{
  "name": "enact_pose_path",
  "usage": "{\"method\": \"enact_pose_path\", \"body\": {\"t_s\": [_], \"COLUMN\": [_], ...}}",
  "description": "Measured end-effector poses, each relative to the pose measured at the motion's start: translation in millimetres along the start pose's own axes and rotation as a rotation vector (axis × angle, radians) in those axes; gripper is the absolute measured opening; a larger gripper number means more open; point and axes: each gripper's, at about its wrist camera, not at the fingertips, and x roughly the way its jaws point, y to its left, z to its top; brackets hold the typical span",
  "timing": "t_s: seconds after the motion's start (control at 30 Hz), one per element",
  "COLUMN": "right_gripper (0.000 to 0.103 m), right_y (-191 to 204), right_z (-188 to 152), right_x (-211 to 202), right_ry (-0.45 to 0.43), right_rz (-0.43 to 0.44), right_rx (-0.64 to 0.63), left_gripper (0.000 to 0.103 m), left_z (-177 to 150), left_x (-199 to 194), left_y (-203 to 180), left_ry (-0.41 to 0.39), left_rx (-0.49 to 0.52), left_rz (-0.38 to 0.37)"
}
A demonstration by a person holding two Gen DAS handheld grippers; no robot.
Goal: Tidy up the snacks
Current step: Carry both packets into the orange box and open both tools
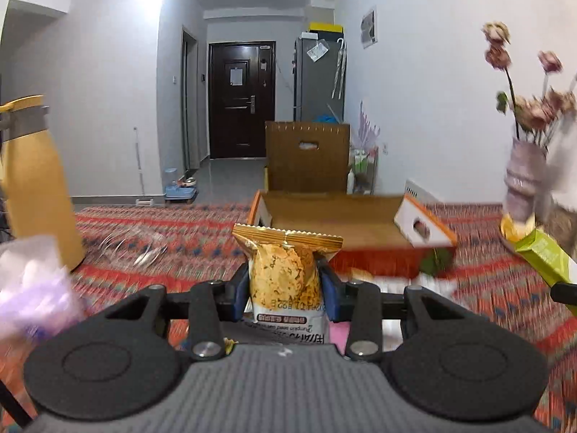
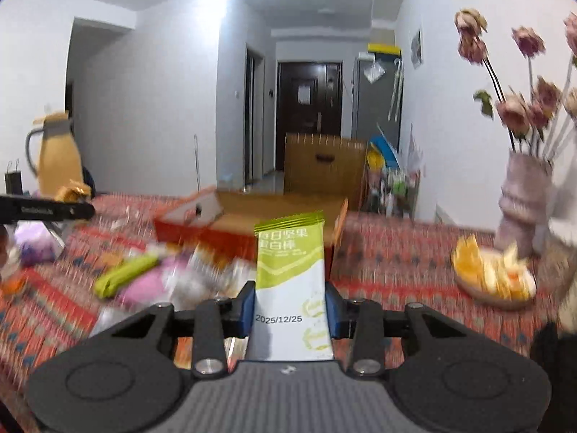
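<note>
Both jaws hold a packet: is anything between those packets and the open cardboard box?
Nothing visible. The gold crisp packet and the green-and-white bar packet are lifted, and the open cardboard box lies straight ahead, its low front wall unobstructed.

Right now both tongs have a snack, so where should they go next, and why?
Probably forward, over the open cardboard box. The left tongs pinch the gold cracker packet, the right tongs pinch the green bar, and the box sits just ahead on the table.
</note>
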Motion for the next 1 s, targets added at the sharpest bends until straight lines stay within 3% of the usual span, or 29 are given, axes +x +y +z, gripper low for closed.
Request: {"method": "enact_pose_path", "body": {"t_s": [0.17,0.3,0.43,0.57,0.67,0.73,0.87,0.93,1.0], "right_gripper": [0.037,0.037,0.038,0.038,0.038,0.038,0.04,0.036,0.044], "right_y": [-17.4,-25.5,-29.6,-39.4,-39.2,-42.6,-42.1,-45.7,-54.0], "right_z": [54.8,86.9,108.7,119.7,117.1,114.5,110.5,105.2,105.4], "right_x": [55.9,116.0,187.7,271.9,325.9,353.6,382.6,394.5,396.2], "right_ry": [-0.066,-0.079,-0.069,0.03,0.116,0.193,0.26,0.318,0.328], "right_rz": [0.04,0.065,0.023,-0.007,-0.061,-0.027,-0.102,-0.123,-0.092], "right_rx": [0.059,0.104,0.104,0.156,0.145,0.178,0.105,0.079,0.122], "left_gripper": [0.041,0.041,0.041,0.041,0.041,0.041,0.044,0.053,0.059], "left_z": [46.4,71.0,91.0,100.5,94.3,88.4,81.2,82.7,81.4], "left_x": [67.6,124.3,186.6,255.2,303.9,328.9,347.2,349.2,345.7], "left_y": [7.4,11.9,19.0,24.0,25.0,25.8,16.3,11.6,8.1], "left_ry": [-0.001,-0.002,0.027,0.096,0.164,0.216,0.194,0.209,0.223], "left_rx": [-0.038,-0.044,-0.057,-0.065,-0.036,-0.02,0.055,0.06,0.05], "left_rz": [-0.038,0.02,-0.001,-0.07,0.007,0.041,0.13,0.111,0.11]}}
